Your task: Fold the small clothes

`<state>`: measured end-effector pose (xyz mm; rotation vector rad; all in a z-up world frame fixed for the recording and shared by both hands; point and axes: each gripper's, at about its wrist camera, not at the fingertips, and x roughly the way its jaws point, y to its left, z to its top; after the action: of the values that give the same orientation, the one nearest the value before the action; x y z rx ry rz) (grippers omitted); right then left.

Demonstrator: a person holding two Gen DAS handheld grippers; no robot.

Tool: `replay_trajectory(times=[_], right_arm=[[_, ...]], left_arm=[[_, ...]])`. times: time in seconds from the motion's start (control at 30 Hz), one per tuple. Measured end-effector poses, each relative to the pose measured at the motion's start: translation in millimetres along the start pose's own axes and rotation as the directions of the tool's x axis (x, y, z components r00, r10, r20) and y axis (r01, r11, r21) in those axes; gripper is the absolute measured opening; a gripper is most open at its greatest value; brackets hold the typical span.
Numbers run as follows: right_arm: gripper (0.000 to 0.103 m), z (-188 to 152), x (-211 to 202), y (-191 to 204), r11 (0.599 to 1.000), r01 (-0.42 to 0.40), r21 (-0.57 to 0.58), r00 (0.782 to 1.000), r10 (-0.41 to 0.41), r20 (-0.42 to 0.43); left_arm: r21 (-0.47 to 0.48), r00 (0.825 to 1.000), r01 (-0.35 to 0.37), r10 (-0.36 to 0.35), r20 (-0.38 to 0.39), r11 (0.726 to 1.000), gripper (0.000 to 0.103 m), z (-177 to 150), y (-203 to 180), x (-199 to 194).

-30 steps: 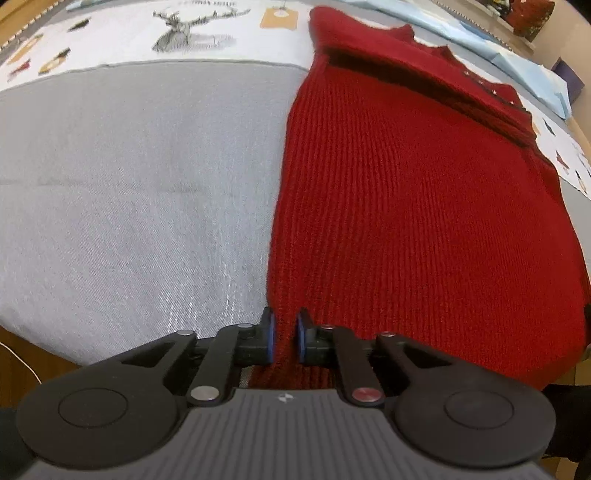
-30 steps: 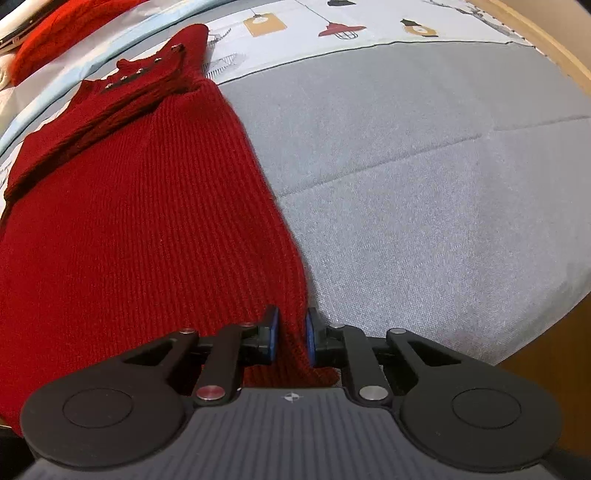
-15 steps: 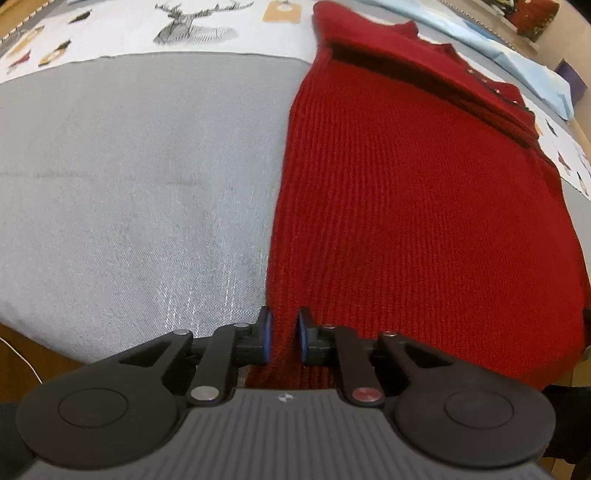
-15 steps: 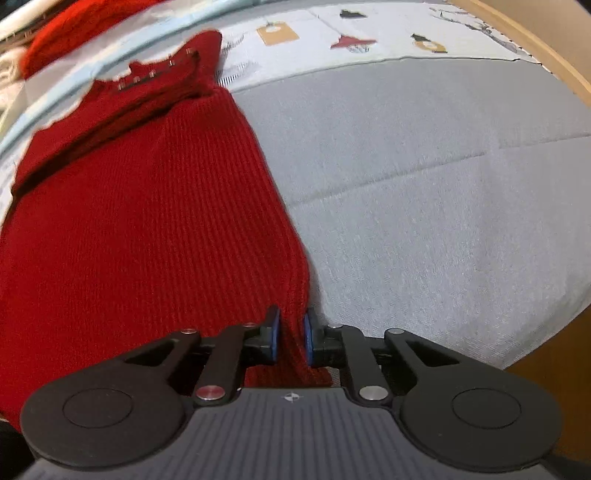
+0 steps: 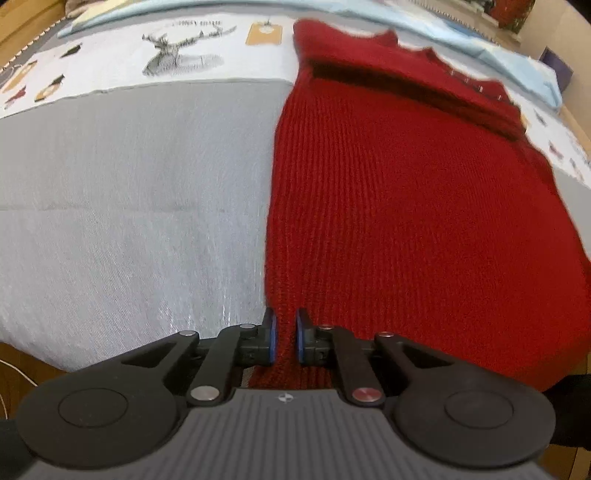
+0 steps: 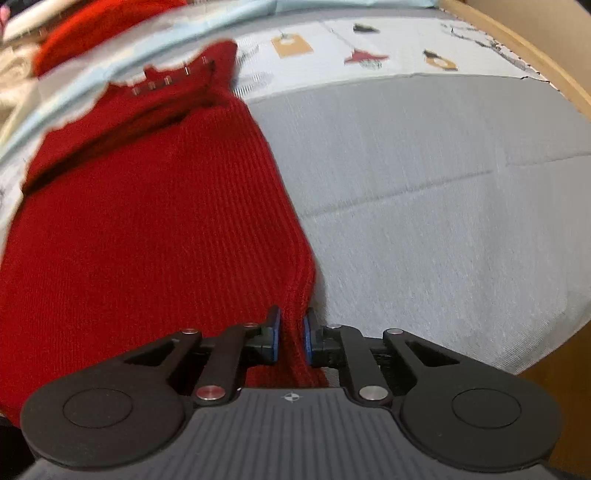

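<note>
A red ribbed knit garment lies lengthwise on the grey table cover, its neckline with small metal studs at the far end. It also shows in the right wrist view. My left gripper is shut on the garment's near left hem corner. My right gripper is shut on the near right hem corner. Both corners are lifted slightly off the cover, with red knit pinched between the blue pads.
The grey cover spreads left of the garment and also right of it. A white printed cloth with a deer and tags lies beyond. A wooden edge runs at the far right. More red fabric sits at the back.
Both grippers have risen and moved forward a little with the hem corners held. More of the far printed cloth and bedding has come into view. The jaws stay shut.
</note>
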<state>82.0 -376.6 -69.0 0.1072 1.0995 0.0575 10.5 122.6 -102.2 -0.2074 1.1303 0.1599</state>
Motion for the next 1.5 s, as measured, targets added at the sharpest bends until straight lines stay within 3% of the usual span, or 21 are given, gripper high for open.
replay_trajectory(times=[0.13,0.27,0.4,0.53,0.73,0.83,0.87,0.93,1.03,1.13,1.17,1.23,1.27,1.3,1.37,1.4,1.43,1.5], right_arm=[[0.011,8,-27,-1,0.998,-0.064,0.023,0.994,0.062,0.087],[0.010,19,-64,-9,0.984,-0.167,0.052,0.969,0.155,0.191],[0.008,31,-92,-21,0.958,-0.258,0.126,0.944,0.222,0.243],[0.007,21,-129,-23,0.945,-0.315,0.093,0.913,0.275,0.301],[0.007,-4,-196,-44,0.892,-0.432,0.134,0.866,0.369,0.339],[0.007,-8,-226,-54,0.882,-0.449,0.143,0.849,0.372,0.374],[0.007,-4,-228,-57,0.880,-0.449,0.153,0.850,0.368,0.377],[0.007,9,-219,-61,0.873,-0.454,0.179,0.853,0.367,0.372],[0.006,42,-177,-63,0.892,-0.400,0.213,0.887,0.318,0.334],[0.006,85,-123,-55,0.930,-0.304,0.206,0.925,0.236,0.298],[0.006,98,-106,-51,0.936,-0.289,0.202,0.932,0.226,0.284],[0.006,123,-72,-45,0.949,-0.245,0.197,0.947,0.190,0.260],[0.007,131,-60,-43,0.964,-0.191,0.184,0.952,0.136,0.274],[0.009,134,-54,-41,0.977,-0.128,0.170,0.953,0.074,0.293],[0.027,129,-41,-38,0.991,-0.032,0.128,0.945,-0.012,0.327],[0.027,128,-35,-39,0.990,-0.018,0.137,0.959,-0.022,0.283],[0.029,127,-31,-43,0.983,-0.043,0.176,0.966,-0.004,0.257],[0.041,124,-25,-50,0.962,-0.135,0.239,0.965,0.073,0.250]], left_arm=[[-0.015,0.995,0.065,-0.064,0.072,0.998,0.007,9,7,-27],[-0.034,0.981,0.141,-0.135,0.141,0.989,0.006,22,10,-59],[0.022,0.958,0.181,-0.181,0.223,0.983,0.006,19,7,-105],[0.025,0.936,0.233,-0.231,0.267,0.972,0.005,7,17,-146],[0.035,0.871,0.354,-0.344,0.350,0.934,0.005,-12,35,-226],[0.007,0.867,0.373,-0.351,0.355,0.928,0.005,3,43,-225],[-0.012,0.870,0.378,-0.351,0.347,0.926,0.005,13,47,-214],[-0.065,0.896,0.345,-0.308,0.319,0.936,0.005,38,53,-179],[-0.081,0.932,0.264,-0.233,0.278,0.961,0.006,79,63,-124],[-0.098,0.944,0.263,-0.235,0.232,0.960,0.007,119,72,-70],[-0.119,0.951,0.238,-0.206,0.232,0.964,0.007,128,76,-55],[-0.151,0.956,0.121,-0.075,0.283,0.981,0.007,139,80,-37],[-0.177,0.961,0.095,-0.044,0.275,0.980,0.008,140,83,-28],[-0.210,0.967,0.106,-0.052,0.248,0.972,0.010,140,87,-21],[-0.303,0.974,0.164,-0.106,0.201,0.939,0.011,138,94,-12],[-0.324,0.974,0.184,-0.127,0.189,0.928,0.016,136,93,-10],[-0.320,0.974,0.198,-0.148,0.173,0.926,0.027,136,91,-6],[-0.271,0.979,0.185,-0.153,0.134,0.945,0.039,138,82,5]])
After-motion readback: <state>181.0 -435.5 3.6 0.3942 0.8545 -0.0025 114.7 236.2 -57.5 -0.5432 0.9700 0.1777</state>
